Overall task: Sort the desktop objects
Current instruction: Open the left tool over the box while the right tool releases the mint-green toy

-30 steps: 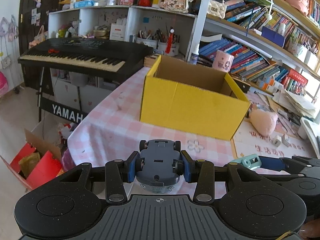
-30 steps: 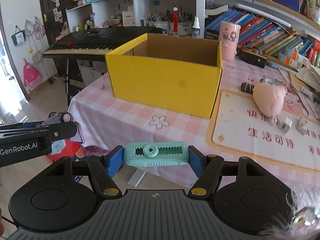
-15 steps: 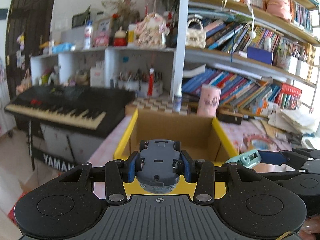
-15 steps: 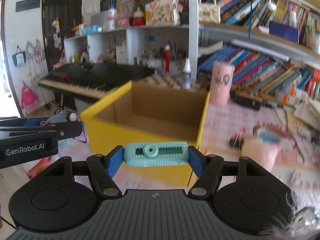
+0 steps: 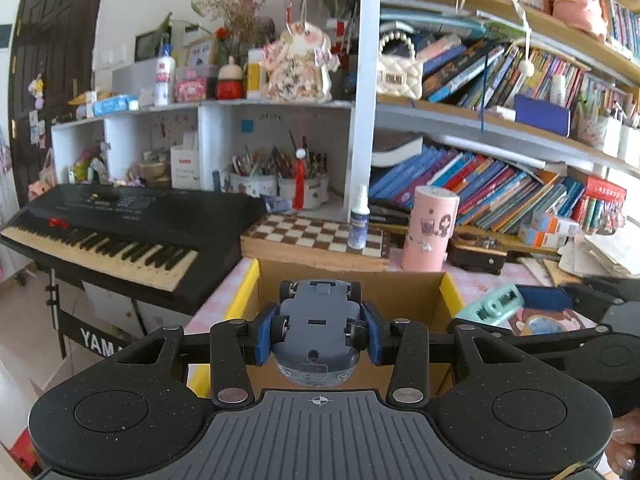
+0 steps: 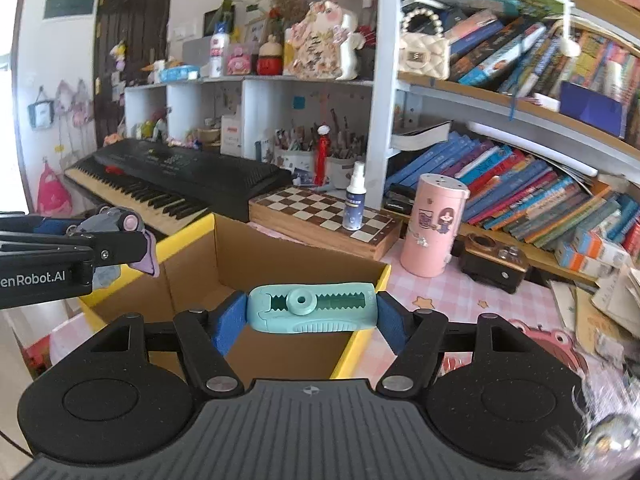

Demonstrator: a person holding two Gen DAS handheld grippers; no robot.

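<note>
My left gripper (image 5: 318, 330) is shut on a grey-blue toy car (image 5: 316, 320), held upside down with its wheels up, over the near edge of the open yellow cardboard box (image 5: 242, 296). My right gripper (image 6: 312, 312) is shut on a teal utility-knife-shaped tool (image 6: 312, 308), held crosswise over the same yellow box (image 6: 192, 236). The teal tool also shows in the left wrist view (image 5: 492, 304), and the left gripper with the car shows at the left of the right wrist view (image 6: 116, 224). The box interior looks empty where visible.
A wooden chessboard box (image 6: 320, 220) with a spray bottle (image 6: 354, 196) and a pink canister (image 6: 434, 224) stand behind the yellow box. A black keyboard (image 5: 120, 224) is at the left. Bookshelves (image 5: 500, 184) fill the back. A small camera (image 6: 494, 260) sits on the pink tablecloth.
Both grippers have risen and moved forward, from in front of the yellow box to above its open top, still holding the car and the teal tool.
</note>
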